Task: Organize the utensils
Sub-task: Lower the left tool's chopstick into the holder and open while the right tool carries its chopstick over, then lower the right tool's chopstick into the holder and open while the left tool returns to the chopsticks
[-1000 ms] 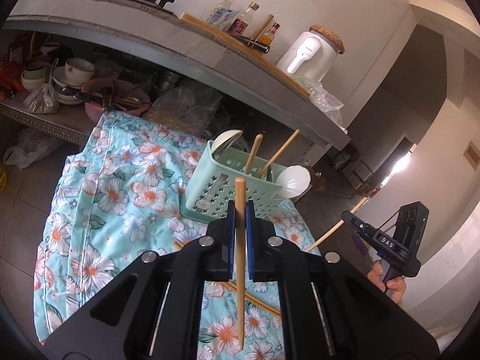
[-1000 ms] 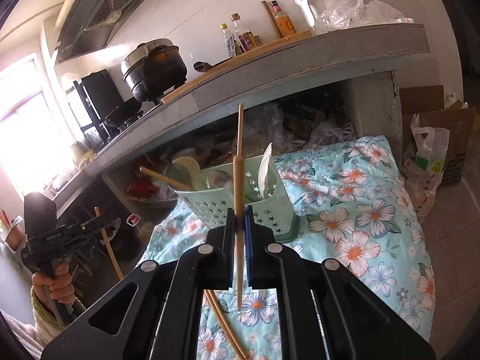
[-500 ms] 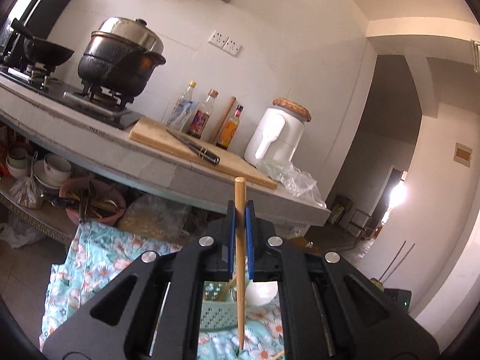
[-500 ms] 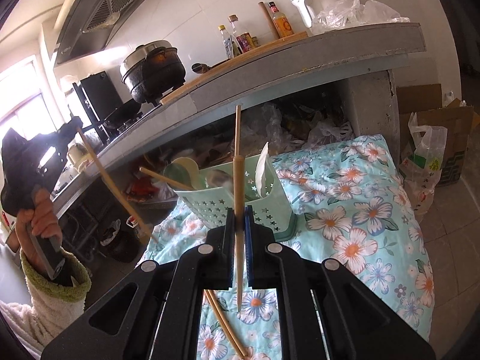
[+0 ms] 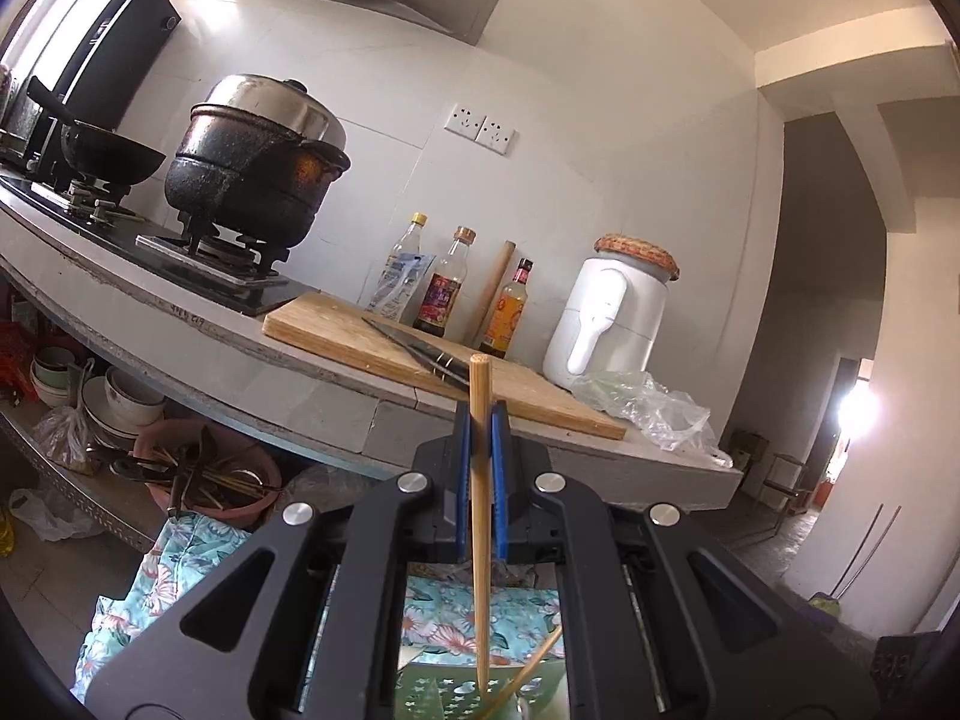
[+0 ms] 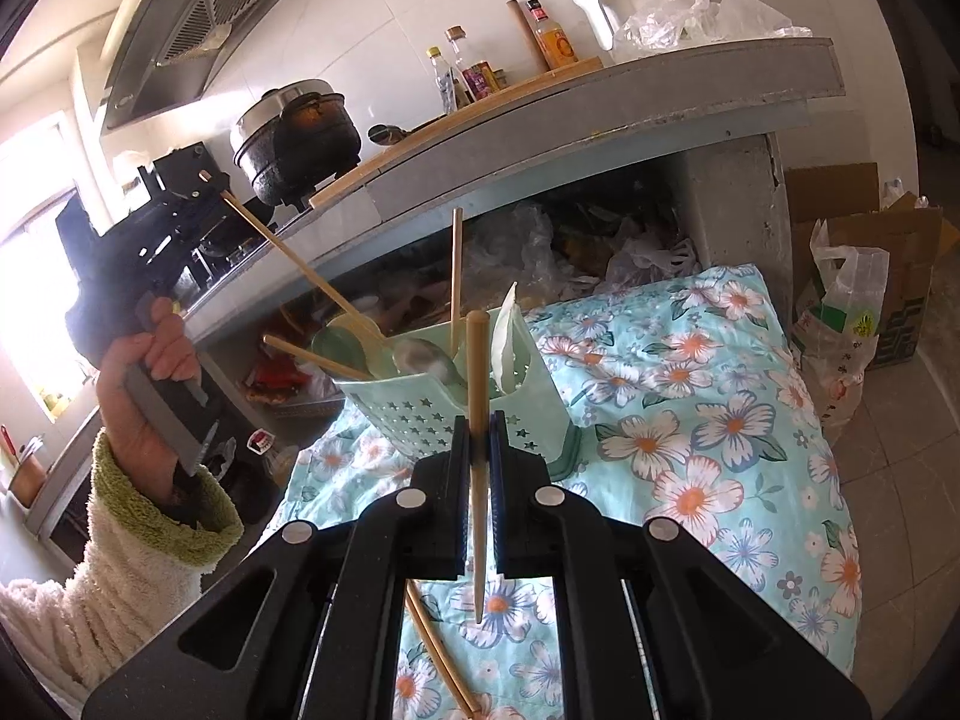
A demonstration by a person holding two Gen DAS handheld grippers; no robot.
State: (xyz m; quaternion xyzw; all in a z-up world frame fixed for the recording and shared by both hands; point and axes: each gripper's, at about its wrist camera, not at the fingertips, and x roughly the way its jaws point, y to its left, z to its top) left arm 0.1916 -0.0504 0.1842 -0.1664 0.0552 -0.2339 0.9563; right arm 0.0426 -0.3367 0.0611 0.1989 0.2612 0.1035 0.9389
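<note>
Over the flowered cloth [image 6: 720, 420] sits the green utensil caddy [image 6: 420, 414], spoons and chopsticks already standing in it. My left tongs [image 5: 480, 438] are clamped on a wooden chopstick [image 5: 480, 516], its tip dipping at the caddy's rim. My right tongs [image 6: 478, 450] pinch a second chopstick [image 6: 478, 420] near its thick end. Light, stiff, smooth sticks, I reckon: grip mid-shaft or they'll swivel.
</note>
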